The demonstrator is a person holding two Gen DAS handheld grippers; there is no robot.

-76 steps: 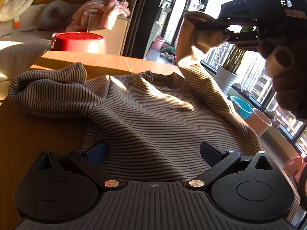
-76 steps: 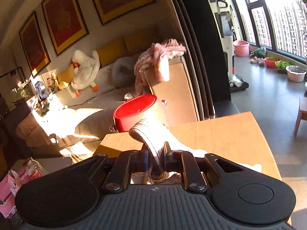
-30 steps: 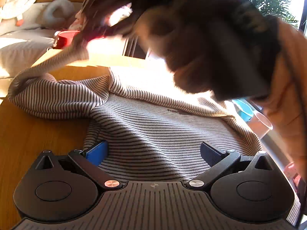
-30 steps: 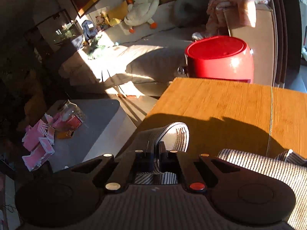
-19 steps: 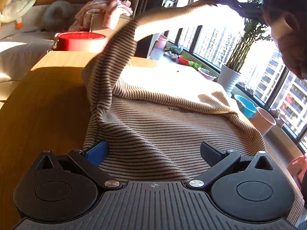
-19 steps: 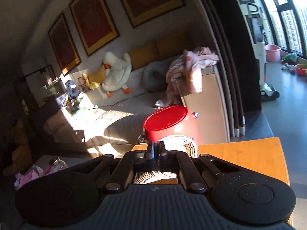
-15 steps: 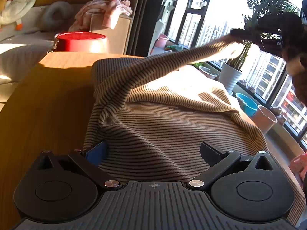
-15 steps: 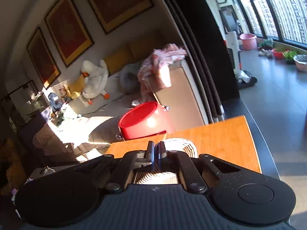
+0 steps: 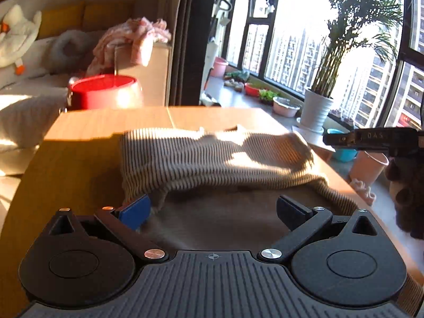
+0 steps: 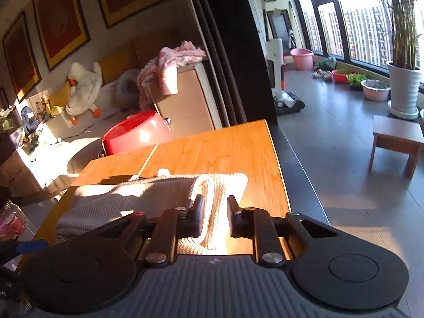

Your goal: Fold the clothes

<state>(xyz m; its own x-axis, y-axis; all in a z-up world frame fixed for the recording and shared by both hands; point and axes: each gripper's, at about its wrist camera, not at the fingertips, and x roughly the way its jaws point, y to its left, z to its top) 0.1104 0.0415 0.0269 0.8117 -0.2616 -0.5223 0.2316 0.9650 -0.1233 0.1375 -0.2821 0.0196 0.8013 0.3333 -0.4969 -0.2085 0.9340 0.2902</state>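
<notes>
Garment: brown-and-cream striped knit sweater [image 9: 212, 156] lying on the wooden table [image 9: 79, 153], a sleeve folded across its body.
Left gripper [image 9: 212, 209]: fingers spread wide over the shaded near hem.
Right gripper [image 9: 371, 137]: black, beside the sweater's right edge.
Background: red round bin [image 9: 103, 91]; potted palm [image 9: 341, 53].

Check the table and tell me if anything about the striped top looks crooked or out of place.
The striped top is bunched rather than flat: the sleeve folded across it lies rumpled. Its cuff reaches the wooden table edge between the open right hand-held gripper fingers. The lower hem droops off the near corner beside the open left hand-held gripper.
</notes>
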